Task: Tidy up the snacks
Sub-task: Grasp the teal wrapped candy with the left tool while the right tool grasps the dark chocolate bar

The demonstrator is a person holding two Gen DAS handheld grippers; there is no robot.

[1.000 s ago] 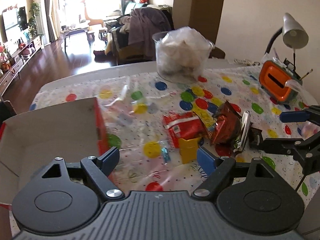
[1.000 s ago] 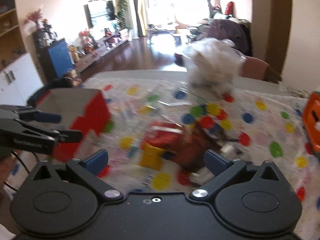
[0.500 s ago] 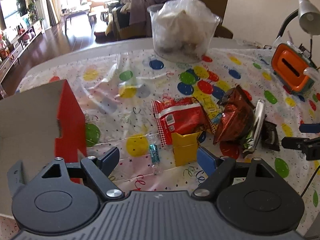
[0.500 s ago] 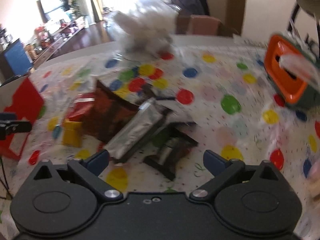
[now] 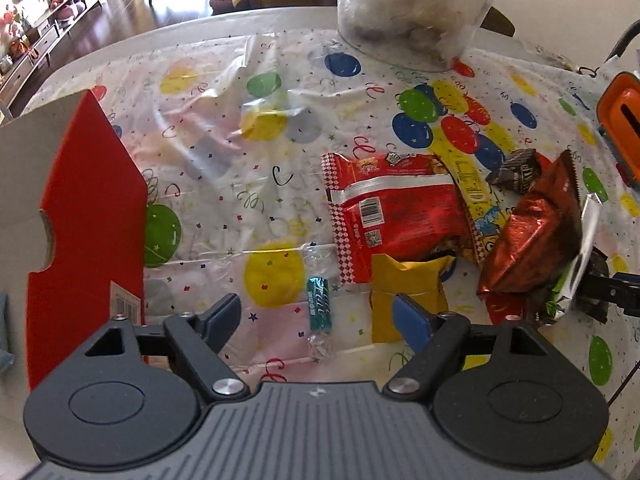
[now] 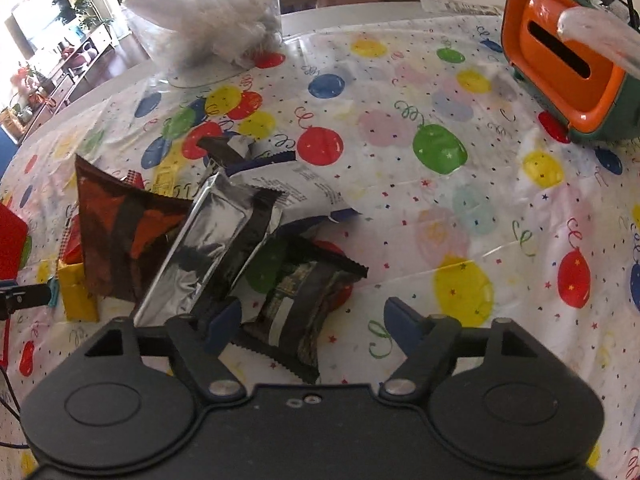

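Observation:
Snack packets lie piled on the balloon-print tablecloth (image 5: 248,184). In the left wrist view my left gripper (image 5: 318,318) is open and low over a small teal candy (image 5: 319,304), between a red cardboard box (image 5: 86,208) on the left and a yellow packet (image 5: 406,294), a red packet (image 5: 394,216) and a brown foil bag (image 5: 536,236) on the right. In the right wrist view my right gripper (image 6: 312,326) is open over a dark packet (image 6: 302,308), beside a silver packet (image 6: 212,252) and the brown foil bag (image 6: 120,236).
A clear bag of white things (image 5: 412,8) stands at the back of the table. An orange and green holder (image 6: 560,68) stands at the right. The red box's corner (image 6: 12,240) shows at the left of the right wrist view.
Both grippers have moved forward and down toward the table. The left now hovers over the teal candy. The right has swung right from the box side to the dark packet.

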